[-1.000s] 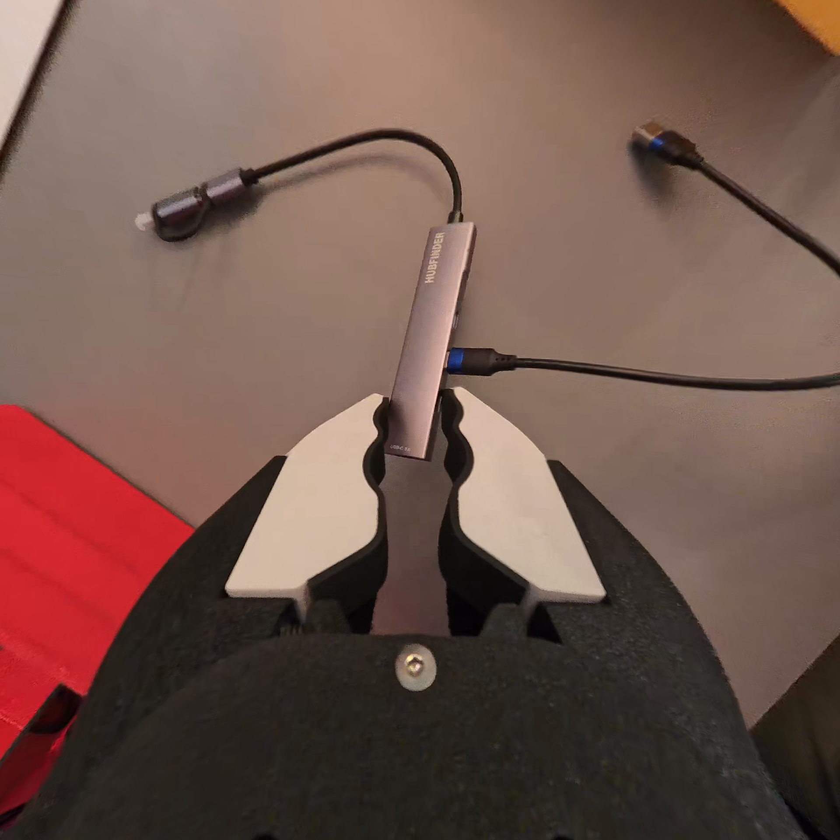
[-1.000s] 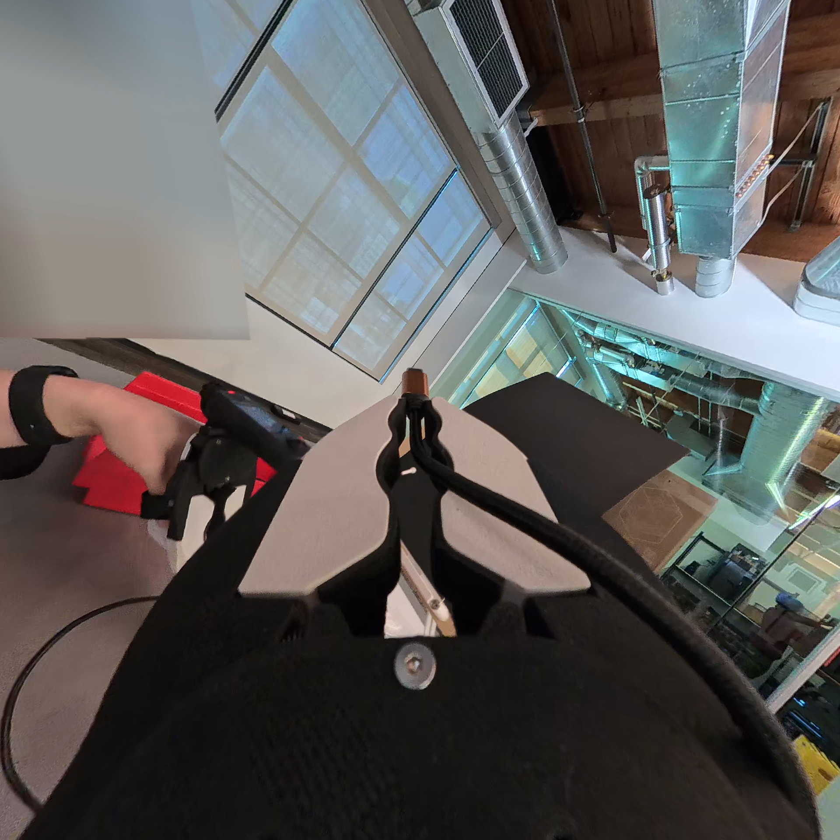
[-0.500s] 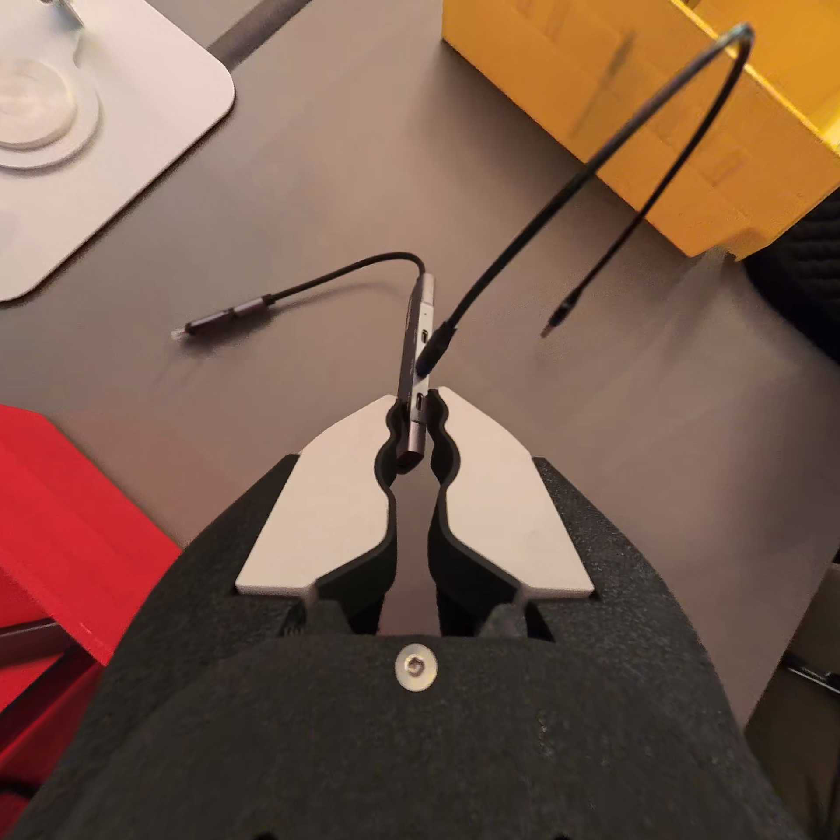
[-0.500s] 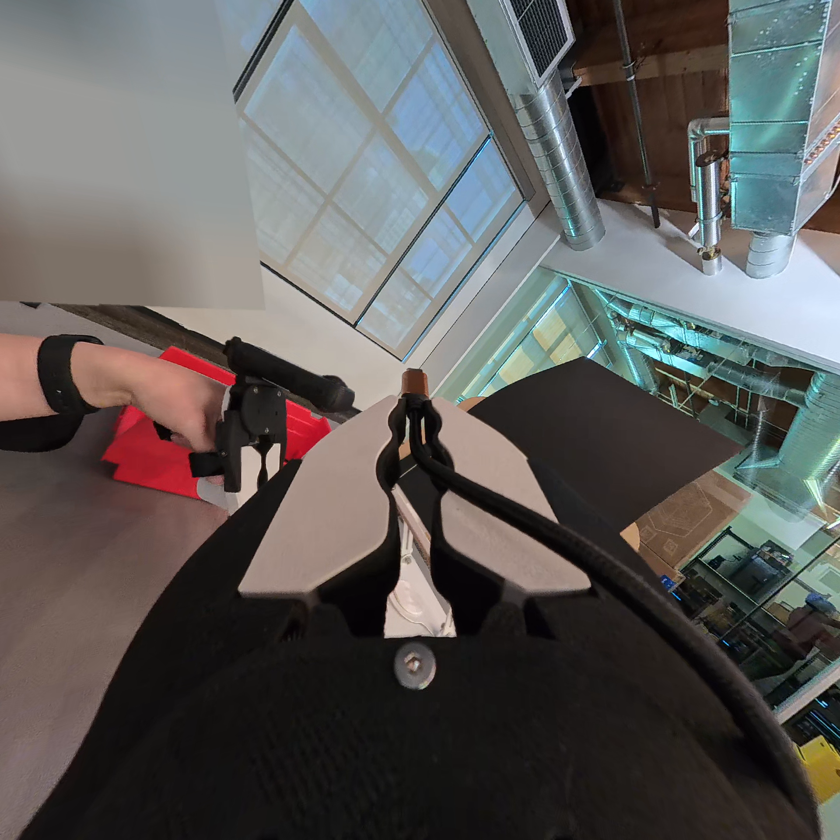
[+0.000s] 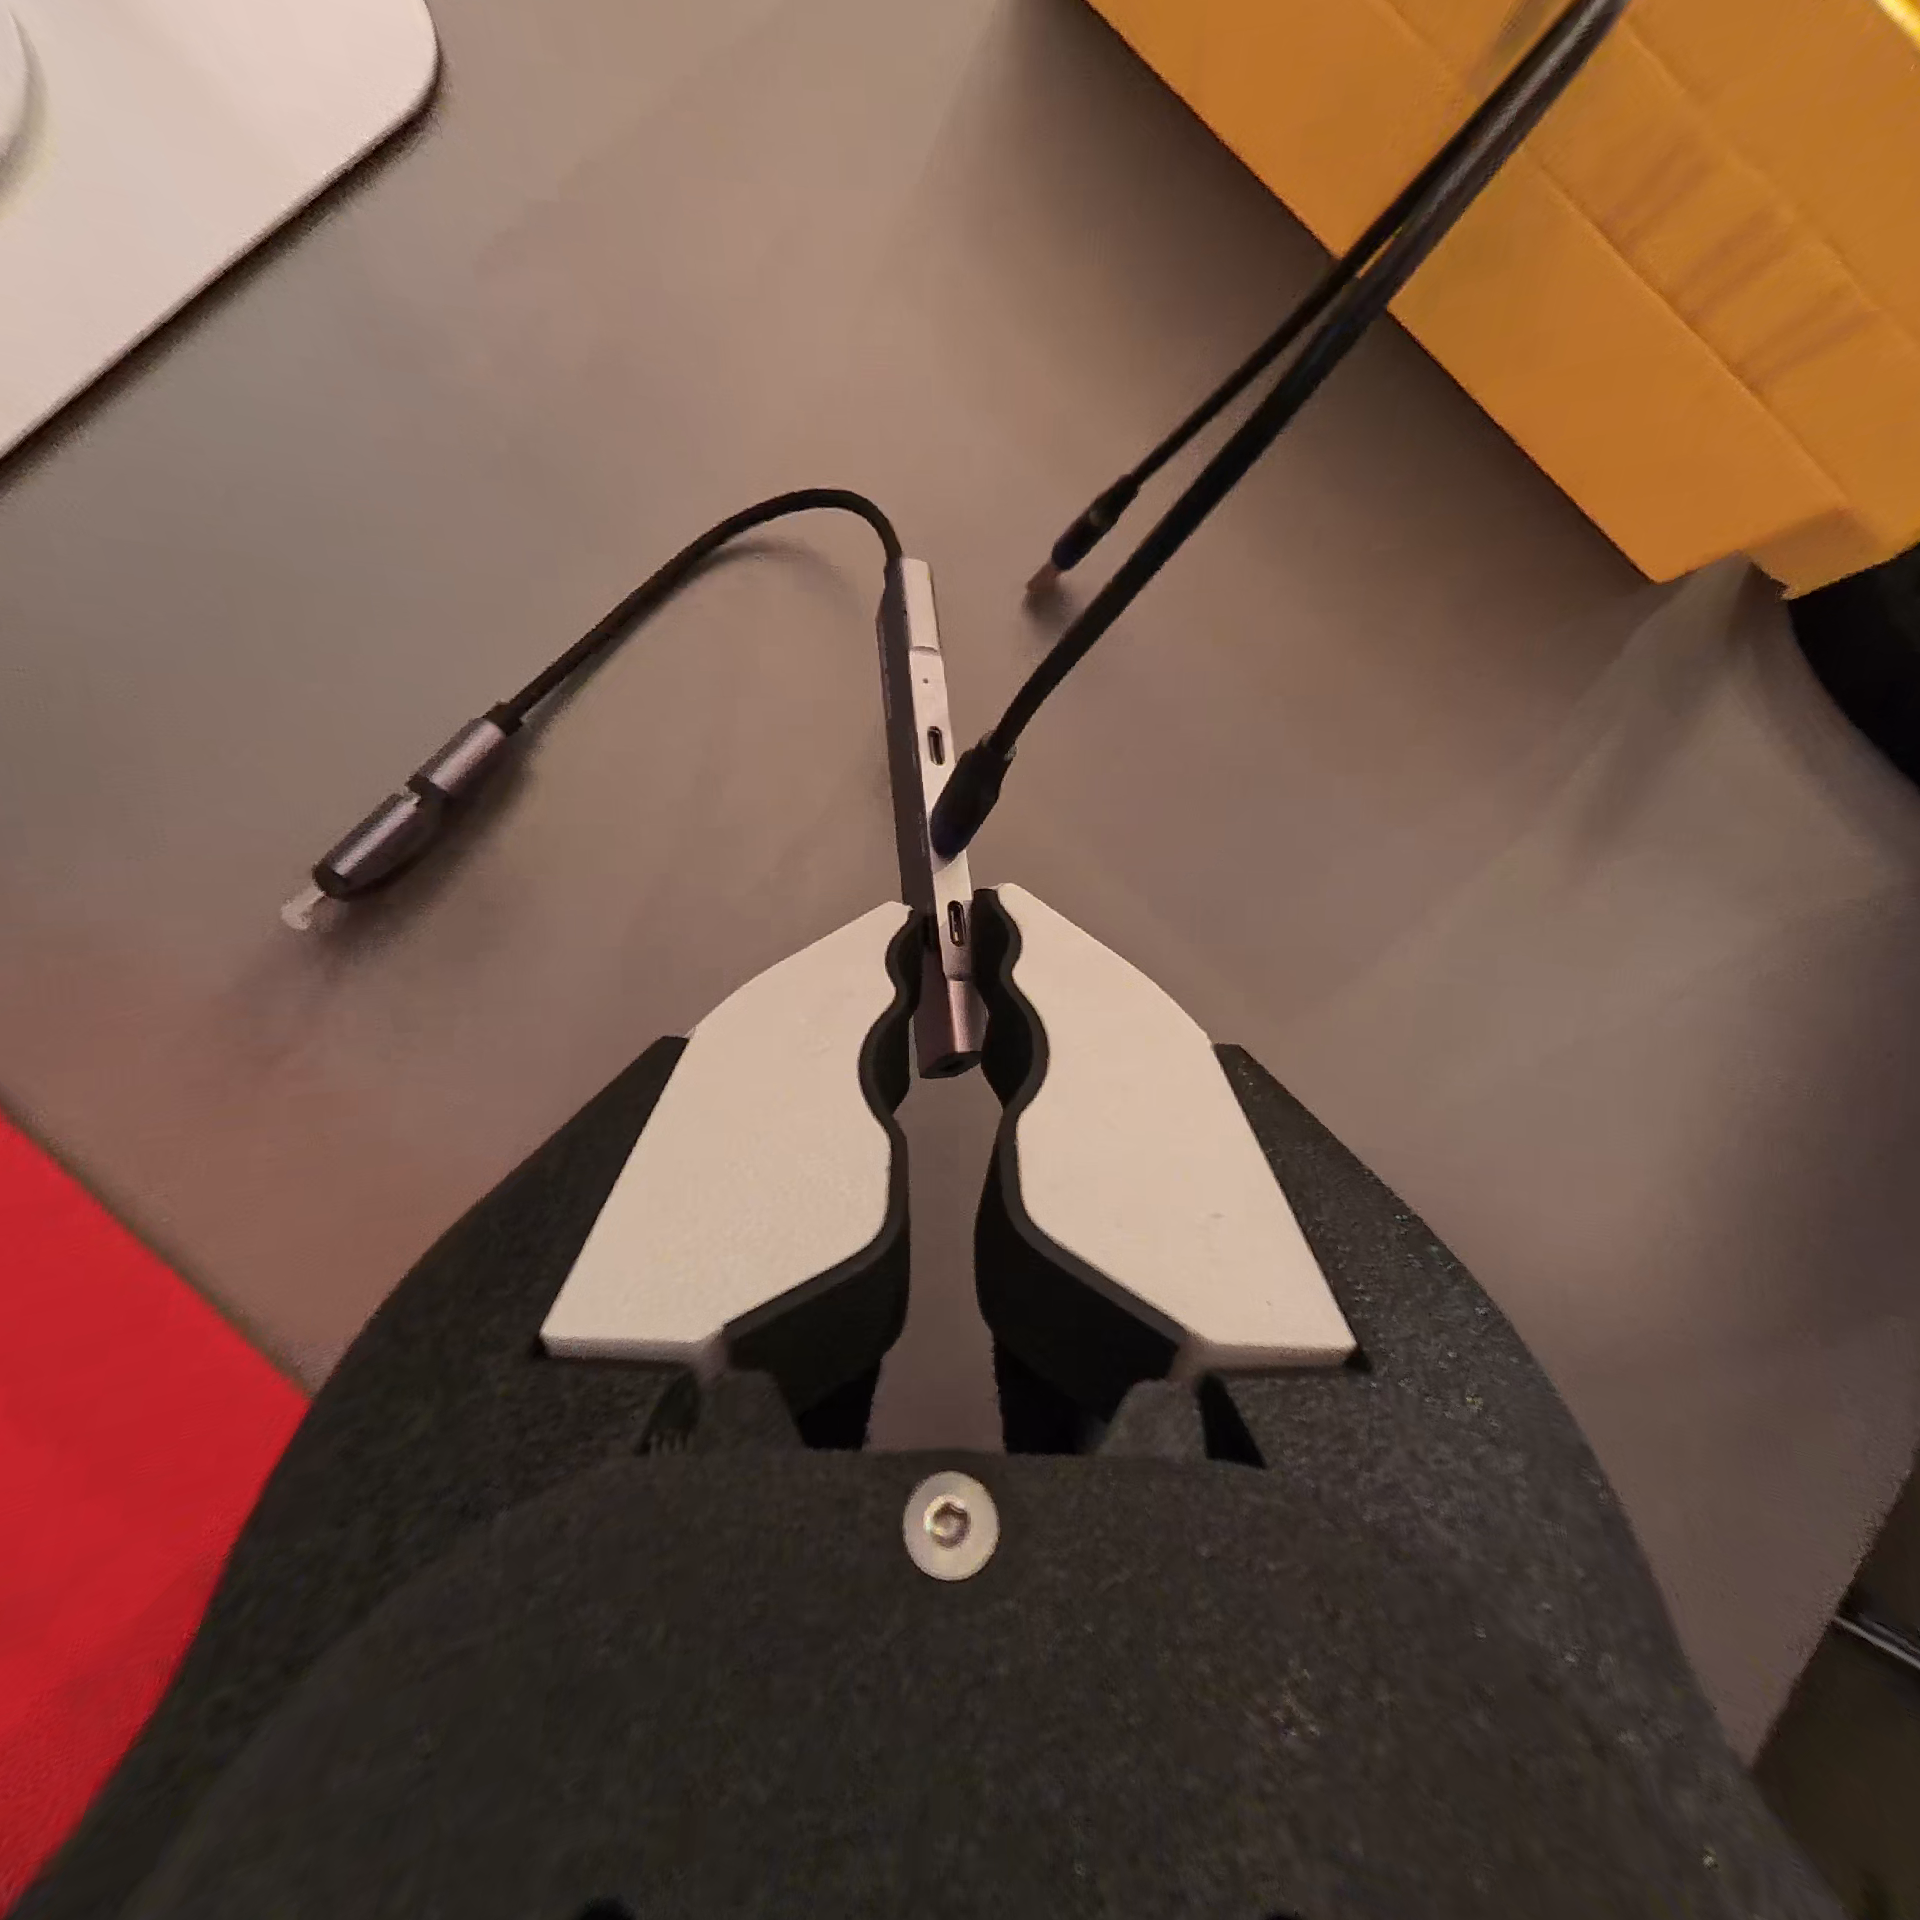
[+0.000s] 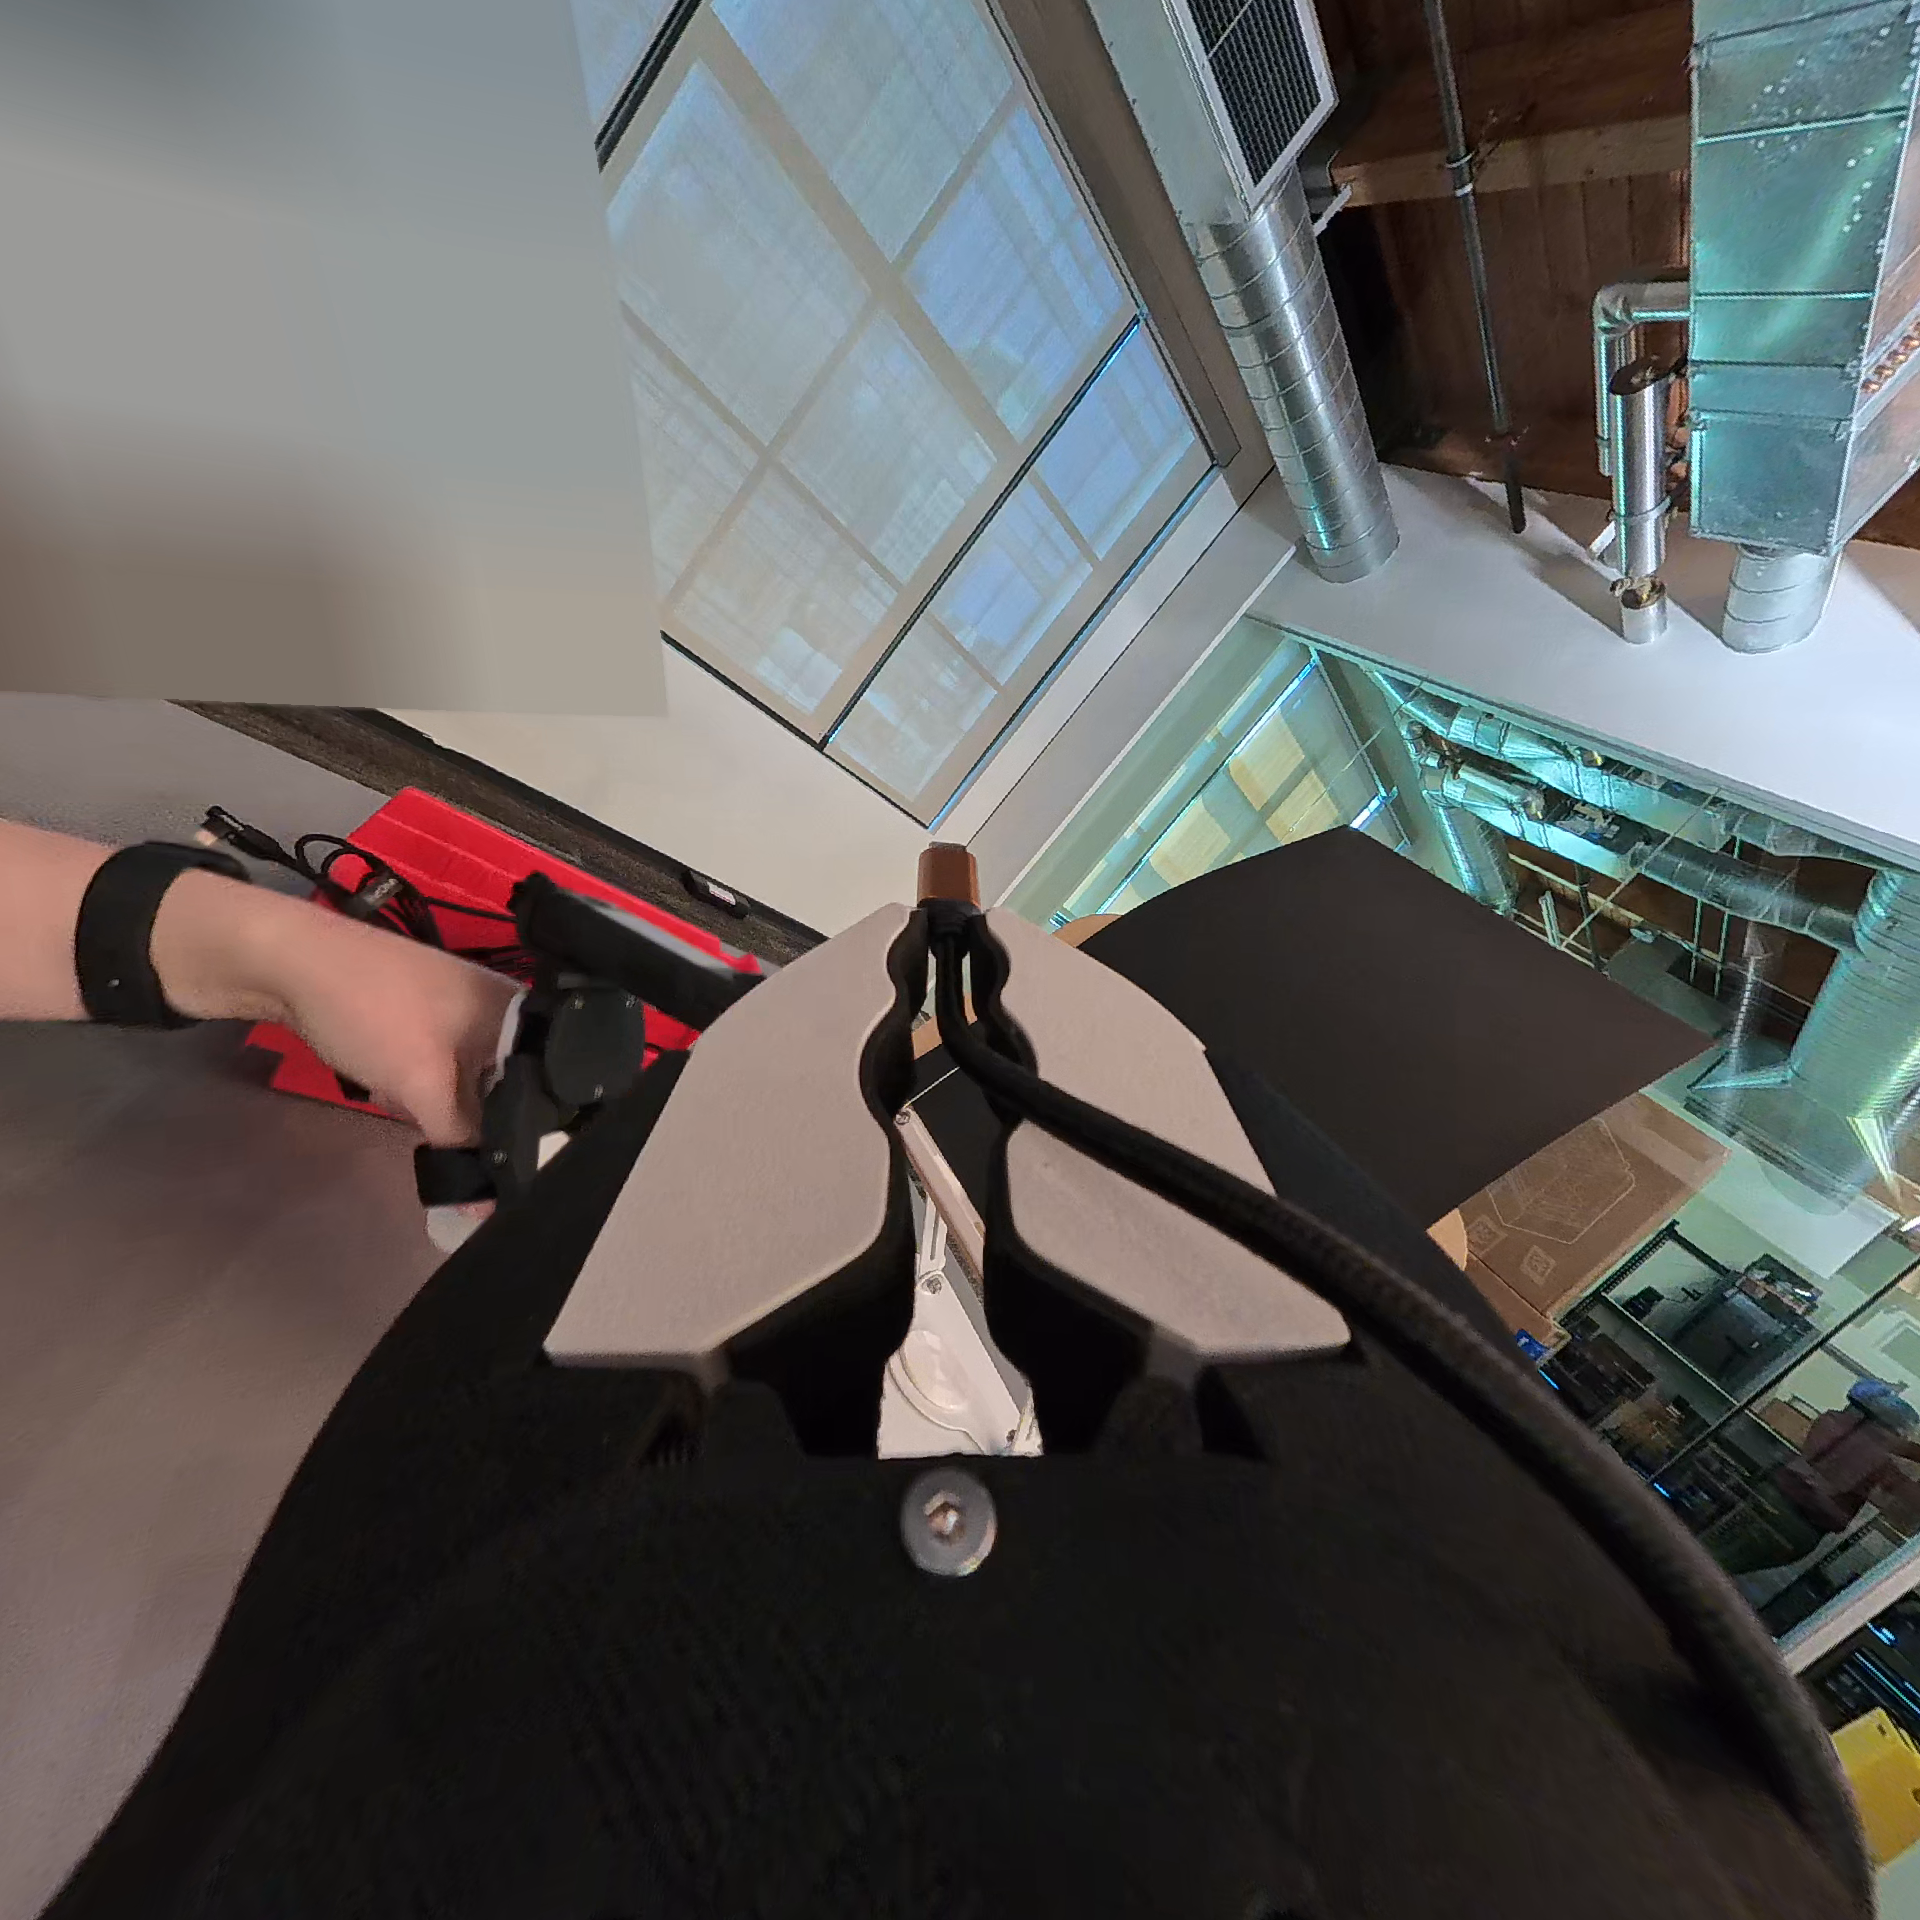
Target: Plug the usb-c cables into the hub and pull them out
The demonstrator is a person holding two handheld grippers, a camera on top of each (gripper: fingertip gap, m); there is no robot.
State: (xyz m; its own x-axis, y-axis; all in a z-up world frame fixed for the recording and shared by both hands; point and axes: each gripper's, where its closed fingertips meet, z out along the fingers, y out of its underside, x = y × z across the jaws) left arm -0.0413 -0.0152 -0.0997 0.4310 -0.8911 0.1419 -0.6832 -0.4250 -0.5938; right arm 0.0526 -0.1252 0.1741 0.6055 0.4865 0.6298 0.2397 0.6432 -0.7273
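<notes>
Hub (image 5: 928, 790) sits on edge, near end clamped in left gripper (image 5: 953, 940), one cable (image 5: 1081, 644) plugged mid-side; right gripper (image 6: 943, 930), pinching a plug (image 6: 948, 871), should pull straight out, hub braced.

Left wrist view steeply down onto table (image 5: 623, 416); right wrist view upward toward ceiling ducts (image 6: 1299, 364)

No legible text in either view. Hub (image 5: 928, 734) presents its port edge only; faint marks along it are too small to resolve. No labels or numbers readable elsewhere.
</notes>
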